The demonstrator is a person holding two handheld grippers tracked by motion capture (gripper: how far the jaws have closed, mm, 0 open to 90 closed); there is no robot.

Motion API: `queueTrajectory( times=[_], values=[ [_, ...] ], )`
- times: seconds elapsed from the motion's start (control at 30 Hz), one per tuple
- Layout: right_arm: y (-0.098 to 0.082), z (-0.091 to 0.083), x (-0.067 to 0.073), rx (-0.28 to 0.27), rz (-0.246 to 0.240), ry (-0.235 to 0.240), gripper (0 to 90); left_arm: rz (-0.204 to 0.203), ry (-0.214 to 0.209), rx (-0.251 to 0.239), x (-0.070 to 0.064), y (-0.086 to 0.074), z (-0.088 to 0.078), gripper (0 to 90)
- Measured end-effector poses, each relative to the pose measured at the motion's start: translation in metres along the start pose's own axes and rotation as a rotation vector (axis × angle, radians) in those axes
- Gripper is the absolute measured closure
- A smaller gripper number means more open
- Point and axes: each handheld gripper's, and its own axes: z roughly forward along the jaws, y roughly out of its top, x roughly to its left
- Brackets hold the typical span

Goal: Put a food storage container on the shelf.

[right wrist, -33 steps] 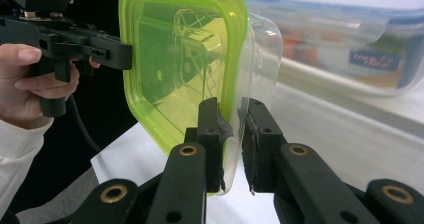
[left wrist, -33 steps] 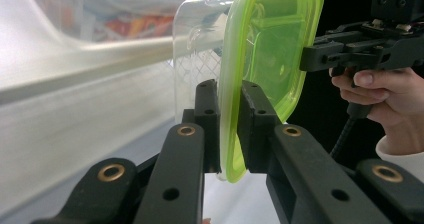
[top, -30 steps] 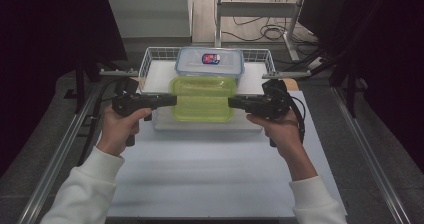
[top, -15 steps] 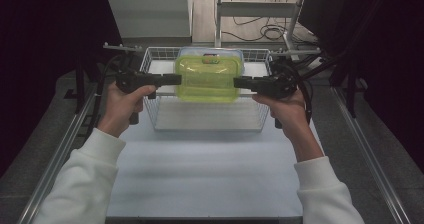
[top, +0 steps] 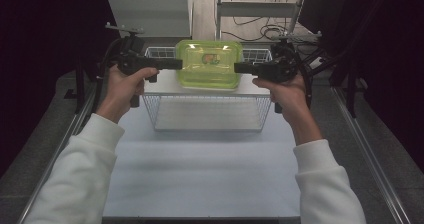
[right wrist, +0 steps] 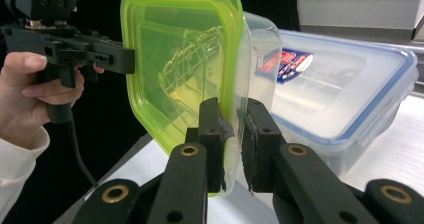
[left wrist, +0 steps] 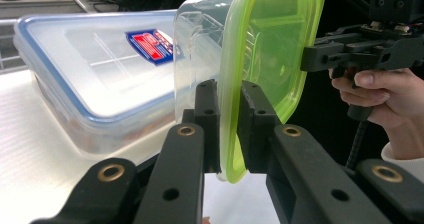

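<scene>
Together, the left gripper point(top: 176, 64) and the right gripper point(top: 241, 67) each pinched one side rim of the green-lidded box point(top: 208, 64), so it hung steady over the wire basket point(top: 205, 115). Behind it sat a blue-rimmed box point(left wrist: 95, 79). Its insides looked too blurry to tell.

Lifted the green-lidded container point(top: 209, 64) off the white board on the wire basket point(top: 207, 111) and carried it up and farther away, over the blue-rimmed box point(left wrist: 95, 79). Raised the left gripper point(top: 172, 64) and right gripper point(top: 242, 67) along with it. Tilted the lid toward the high view.
</scene>
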Motion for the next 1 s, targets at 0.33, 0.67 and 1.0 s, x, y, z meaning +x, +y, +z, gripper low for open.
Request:
queueTrajectory(
  times=[0.33, 0.67, 1.0],
  values=[
    [0.019, 0.018, -0.024, -0.013, 0.051, -0.003, 80.0, -0.051, 0.006, 0.018, 0.029, 0.025, 0.018, 81.1],
    [0.033, 0.035, -0.047, 0.01, 0.109, -0.003, 80.2, -0.086, 0.009, 0.048, 0.052, 0.04, 0.031, 81.1],
    [0.037, 0.046, -0.068, 0.009, 0.257, 0.053, 78.9, -0.222, -0.065, 0.024, 0.077, 0.047, 0.039, 80.4]
  ],
)
